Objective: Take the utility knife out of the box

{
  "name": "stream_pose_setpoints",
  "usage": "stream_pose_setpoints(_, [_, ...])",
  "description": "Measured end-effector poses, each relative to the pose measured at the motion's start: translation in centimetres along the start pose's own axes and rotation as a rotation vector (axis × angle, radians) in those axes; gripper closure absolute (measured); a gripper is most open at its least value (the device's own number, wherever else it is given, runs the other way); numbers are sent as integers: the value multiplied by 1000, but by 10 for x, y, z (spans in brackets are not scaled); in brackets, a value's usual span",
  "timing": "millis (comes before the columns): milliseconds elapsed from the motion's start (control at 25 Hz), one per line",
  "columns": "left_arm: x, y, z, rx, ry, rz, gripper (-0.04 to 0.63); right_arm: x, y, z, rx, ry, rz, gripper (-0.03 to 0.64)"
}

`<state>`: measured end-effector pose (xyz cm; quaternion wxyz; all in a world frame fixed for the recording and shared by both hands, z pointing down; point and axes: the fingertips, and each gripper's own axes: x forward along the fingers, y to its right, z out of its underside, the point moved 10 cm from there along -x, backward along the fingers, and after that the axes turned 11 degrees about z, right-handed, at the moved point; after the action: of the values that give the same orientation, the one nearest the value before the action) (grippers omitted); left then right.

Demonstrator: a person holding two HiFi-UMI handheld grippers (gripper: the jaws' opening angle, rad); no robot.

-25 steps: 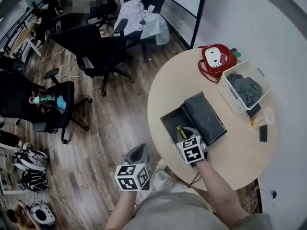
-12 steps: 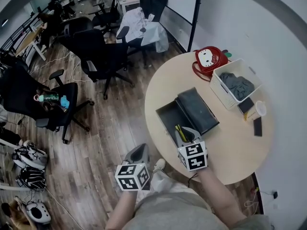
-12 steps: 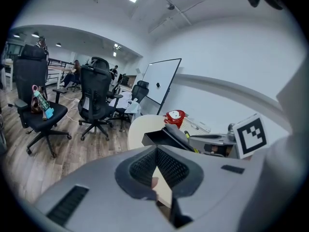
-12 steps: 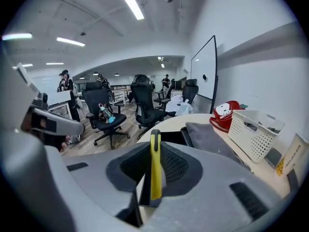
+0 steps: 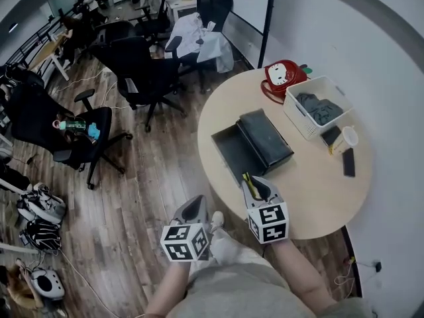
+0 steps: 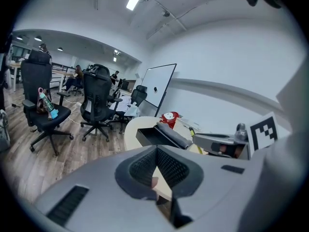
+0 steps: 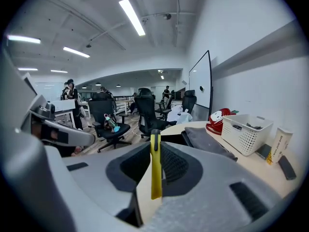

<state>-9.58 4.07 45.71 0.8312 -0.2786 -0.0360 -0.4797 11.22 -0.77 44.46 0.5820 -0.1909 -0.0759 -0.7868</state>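
The left gripper (image 6: 156, 175), jaws closed together on nothing, hangs idle over the floor (image 5: 132, 197) just off the near left edge of the tabletop (image 5: 311, 197), evidently parked clear because the job needs one tool only. The right gripper (image 5: 257, 189) is clamped on the yellow utility knife (image 7: 155, 173), which stands on edge between the pads above the near tabletop, outside the open black box (image 5: 228, 152) just beyond it. Removal is judged essentially complete.
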Motion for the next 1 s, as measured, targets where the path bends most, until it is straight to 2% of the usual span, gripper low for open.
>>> stream_pose_setpoints(480, [-39, 36, 17, 24, 33, 14, 594, -67, -6, 9, 38, 77, 3, 563])
stream_pose_setpoints(1000, [-30, 39, 10, 39, 37, 36, 592, -72, -7, -1, 28, 113, -7, 563])
